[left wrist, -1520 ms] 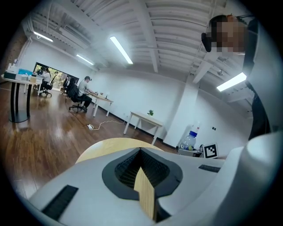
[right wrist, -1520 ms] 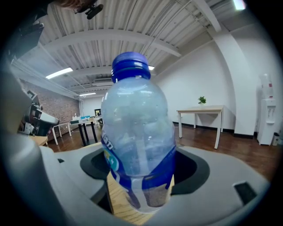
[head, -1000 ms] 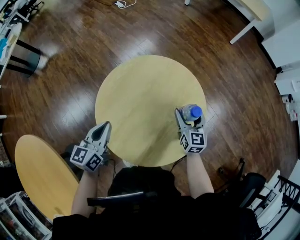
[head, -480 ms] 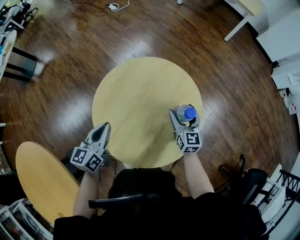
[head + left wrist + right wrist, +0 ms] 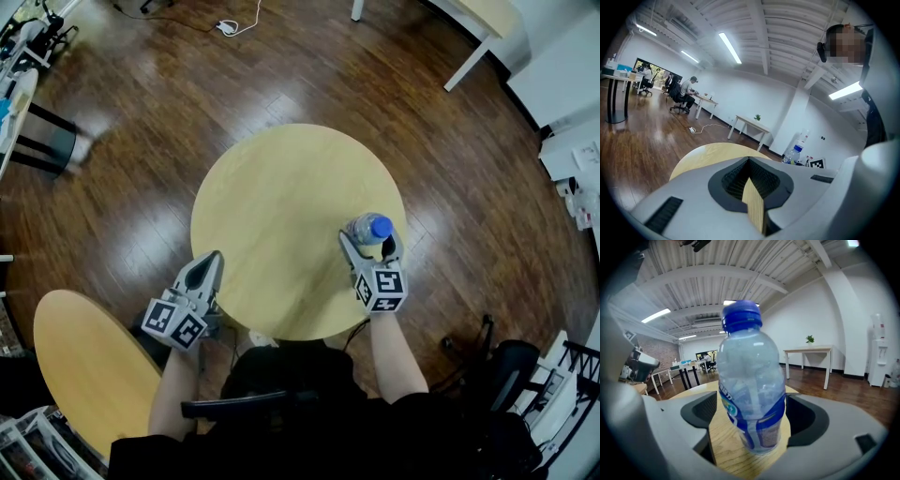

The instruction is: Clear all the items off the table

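A clear water bottle (image 5: 378, 226) with a blue cap and blue label stands on the round wooden table (image 5: 281, 206), near its right edge. My right gripper (image 5: 368, 240) reaches around it from the near side. In the right gripper view the bottle (image 5: 752, 390) leans a little between the two jaws with a gap on each side; the jaws have just been opening and my right gripper (image 5: 752, 420) is open. My left gripper (image 5: 210, 260) is shut and empty at the table's near left edge. In the left gripper view its closed tips (image 5: 750, 164) point across the table (image 5: 703, 152) toward the bottle (image 5: 793, 154).
A second round wooden table (image 5: 84, 366) sits at the lower left. A black stool (image 5: 47, 117) is at the far left, a white desk (image 5: 487, 33) at the upper right, and a black chair (image 5: 506, 375) at the lower right. A white cable (image 5: 239, 19) lies on the dark wood floor.
The right gripper's jaws stand a little wider around the bottle than before. The bottle stays on the table. The left gripper has not moved.
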`<state>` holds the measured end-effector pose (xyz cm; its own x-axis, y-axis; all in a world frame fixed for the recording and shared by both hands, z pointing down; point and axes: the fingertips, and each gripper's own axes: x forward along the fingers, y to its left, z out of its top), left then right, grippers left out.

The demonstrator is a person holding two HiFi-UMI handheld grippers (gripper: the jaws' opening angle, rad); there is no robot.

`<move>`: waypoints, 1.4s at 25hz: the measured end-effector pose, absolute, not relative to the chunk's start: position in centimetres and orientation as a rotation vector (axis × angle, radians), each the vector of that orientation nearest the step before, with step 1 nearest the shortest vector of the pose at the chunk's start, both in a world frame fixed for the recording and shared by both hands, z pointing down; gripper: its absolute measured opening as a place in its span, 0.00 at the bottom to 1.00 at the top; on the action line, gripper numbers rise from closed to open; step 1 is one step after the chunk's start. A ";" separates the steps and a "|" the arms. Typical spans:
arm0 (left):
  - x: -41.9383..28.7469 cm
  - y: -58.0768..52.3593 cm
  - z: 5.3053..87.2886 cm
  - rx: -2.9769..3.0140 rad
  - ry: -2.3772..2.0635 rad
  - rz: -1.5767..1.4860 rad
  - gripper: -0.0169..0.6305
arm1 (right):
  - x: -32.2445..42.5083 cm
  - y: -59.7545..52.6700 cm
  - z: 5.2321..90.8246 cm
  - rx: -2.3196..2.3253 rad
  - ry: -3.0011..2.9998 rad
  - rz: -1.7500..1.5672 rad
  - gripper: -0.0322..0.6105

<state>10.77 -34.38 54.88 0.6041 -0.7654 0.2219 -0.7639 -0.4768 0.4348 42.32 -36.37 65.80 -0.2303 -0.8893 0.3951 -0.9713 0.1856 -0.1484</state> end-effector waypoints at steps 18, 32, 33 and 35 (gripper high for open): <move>3.6 -28.8 46.8 2.470 -1.302 -0.212 0.03 | 40.8 -28.1 51.7 2.072 -2.292 0.392 0.66; 0.9 -23.6 41.2 2.533 -1.419 -0.404 0.03 | 38.4 -21.7 43.5 2.016 -2.540 0.149 0.11; 1.1 -23.5 41.0 2.540 -1.411 -0.409 0.03 | 38.3 -21.7 43.2 2.016 -2.546 0.142 0.11; 1.7 -23.2 40.8 2.563 -1.385 -0.403 0.03 | 38.0 -21.7 42.9 2.023 -2.552 0.119 0.11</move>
<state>1.66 -23.20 40.81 0.5235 -0.8400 -0.1429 -0.7854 -0.5407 0.3013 38.04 -21.67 42.91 -0.2253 -0.9732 -0.0465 -0.9646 0.2295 -0.1297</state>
